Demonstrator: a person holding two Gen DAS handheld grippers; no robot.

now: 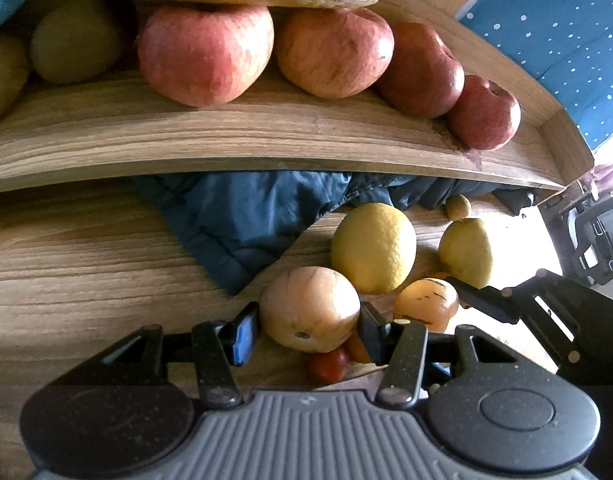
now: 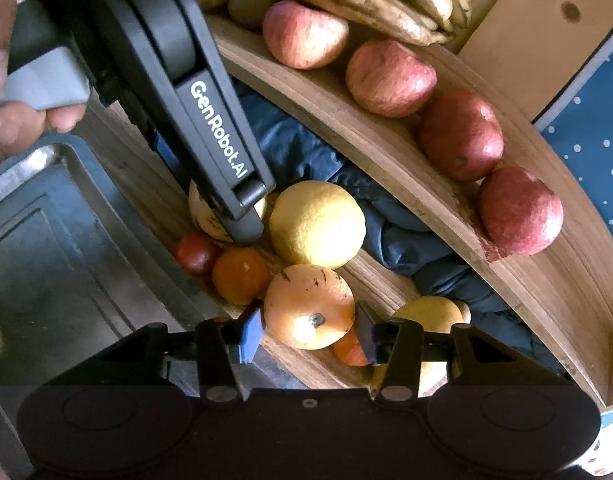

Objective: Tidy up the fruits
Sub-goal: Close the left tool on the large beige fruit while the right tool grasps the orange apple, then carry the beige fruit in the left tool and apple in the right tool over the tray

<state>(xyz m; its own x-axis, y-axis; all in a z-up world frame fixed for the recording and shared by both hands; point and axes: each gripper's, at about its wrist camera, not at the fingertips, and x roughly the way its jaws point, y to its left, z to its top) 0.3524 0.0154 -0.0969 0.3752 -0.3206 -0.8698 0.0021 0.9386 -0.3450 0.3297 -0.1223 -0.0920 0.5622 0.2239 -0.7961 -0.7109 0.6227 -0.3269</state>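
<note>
left gripper [image 1: 309, 328] clamping pale apple [image 1: 309, 309], right gripper [image 2: 309, 330] clamping orange [image 2: 309, 306]

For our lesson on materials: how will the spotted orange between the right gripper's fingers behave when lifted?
Round, so the orange would probably roll if released. Its matte skin likely grips the blue pads well. Dark blemishes hint at softness.

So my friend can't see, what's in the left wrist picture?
The left gripper has its fingers on both sides of a pale peach-colored fruit on a wooden surface. Behind it lie yellow citrus fruits and a blue cloth. Above, a wooden shelf holds four red apples.
</note>
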